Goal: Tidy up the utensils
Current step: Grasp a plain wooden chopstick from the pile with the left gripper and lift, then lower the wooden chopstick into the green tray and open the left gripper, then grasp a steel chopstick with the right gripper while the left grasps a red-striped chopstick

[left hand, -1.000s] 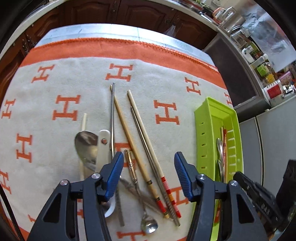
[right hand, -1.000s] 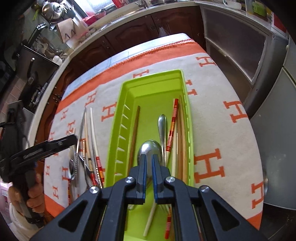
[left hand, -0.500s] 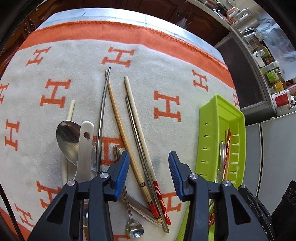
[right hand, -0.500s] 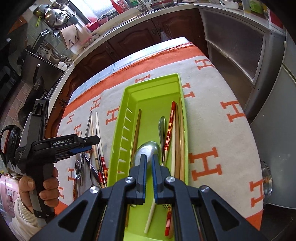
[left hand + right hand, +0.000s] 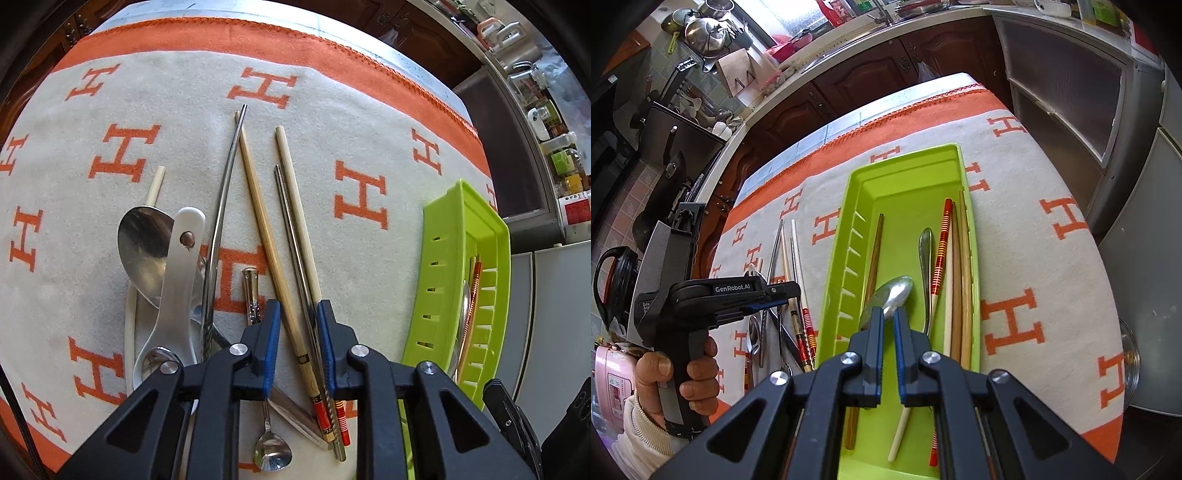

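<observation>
On the H-patterned cloth, my left gripper [image 5: 297,314] hangs low over three chopsticks: a bamboo chopstick [image 5: 258,206], a metal chopstick [image 5: 288,221] and a pale wooden chopstick [image 5: 291,192]. Its jaws are closing with all three between the blue pads; a thin gap shows beside the left pad. Left of them lie a large metal spoon [image 5: 144,247], a white spoon [image 5: 181,280] and a small spoon [image 5: 271,454]. My right gripper [image 5: 888,317] is shut and holds nothing, above the green tray [image 5: 905,158], which holds a spoon [image 5: 890,295] and several chopsticks. A hand [image 5: 676,373] carries the left gripper [image 5: 792,293].
The green tray [image 5: 436,280] sits right of the loose utensils. A long curved metal rod [image 5: 221,206] lies among them. The cloth's orange border [image 5: 258,33] marks the table's far edge, with dark cupboards [image 5: 871,74] beyond. A pink appliance [image 5: 609,373] stands at lower left.
My left gripper has sunk toward the cloth and its jaws have narrowed from wide apart to closely flanking the three chopsticks. The right gripper has stayed over the tray.
</observation>
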Demonstrator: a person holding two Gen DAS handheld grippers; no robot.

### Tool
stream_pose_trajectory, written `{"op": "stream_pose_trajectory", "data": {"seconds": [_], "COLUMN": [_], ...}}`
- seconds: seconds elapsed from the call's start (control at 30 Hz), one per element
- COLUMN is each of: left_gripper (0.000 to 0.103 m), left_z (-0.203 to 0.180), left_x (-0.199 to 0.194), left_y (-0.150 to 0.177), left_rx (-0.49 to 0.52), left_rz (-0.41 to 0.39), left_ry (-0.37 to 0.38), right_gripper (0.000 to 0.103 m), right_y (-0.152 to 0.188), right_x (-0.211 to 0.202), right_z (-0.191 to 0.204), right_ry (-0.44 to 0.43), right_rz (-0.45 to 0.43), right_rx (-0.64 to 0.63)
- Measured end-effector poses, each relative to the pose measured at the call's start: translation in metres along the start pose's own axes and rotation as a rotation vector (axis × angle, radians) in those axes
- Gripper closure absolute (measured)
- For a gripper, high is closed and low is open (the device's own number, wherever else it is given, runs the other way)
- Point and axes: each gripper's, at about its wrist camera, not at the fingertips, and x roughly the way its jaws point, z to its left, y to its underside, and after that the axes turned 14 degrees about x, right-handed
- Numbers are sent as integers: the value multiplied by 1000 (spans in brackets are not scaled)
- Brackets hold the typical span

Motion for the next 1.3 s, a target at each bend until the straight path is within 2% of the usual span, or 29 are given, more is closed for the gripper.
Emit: {"op": "stream_pose_trajectory", "data": {"seconds": [0.07, 0.13, 0.23, 0.6, 0.77, 0.9, 1.07, 1.17, 1.3], "left_gripper": [94, 99, 99, 99, 99, 99, 99, 88, 67], "left_z": [-2, 3, 9, 8, -27, -70, -119, -132, -131], "left_x": [1, -3, -11, -52, -78, -88, -75, -66, -67], "left_y": [1, 6, 12, 28, 29, 28, 30, 35, 41], "left_rx": [-2, -17, -26, -6, 75, 172, 291, 339, 376], "left_rz": [-12, -24, -38, -65, -91, -89, -55, -29, -42], "left_ry": [-18, -8, -26, 41, 121, 176, 167, 130, 87], "right_gripper": [97, 97, 97, 97, 97, 97, 97, 97, 97], "right_y": [1, 2, 2, 3, 5, 4, 5, 6, 8], "right_x": [1, 1, 0, -8, -16, -25, -35, -40, -42], "right_z": [1, 1, 2, 2, 3, 0, -6, -9, -9], "right_ry": [0, -2, -2, -7, -8, 0, 22, 29, 32], "right_rz": [2, 5, 2, -8, -21, -40, -59, -69, -72], "right_rx": [-1, 2, 1, -3, -4, 7, 20, 26, 27]}}
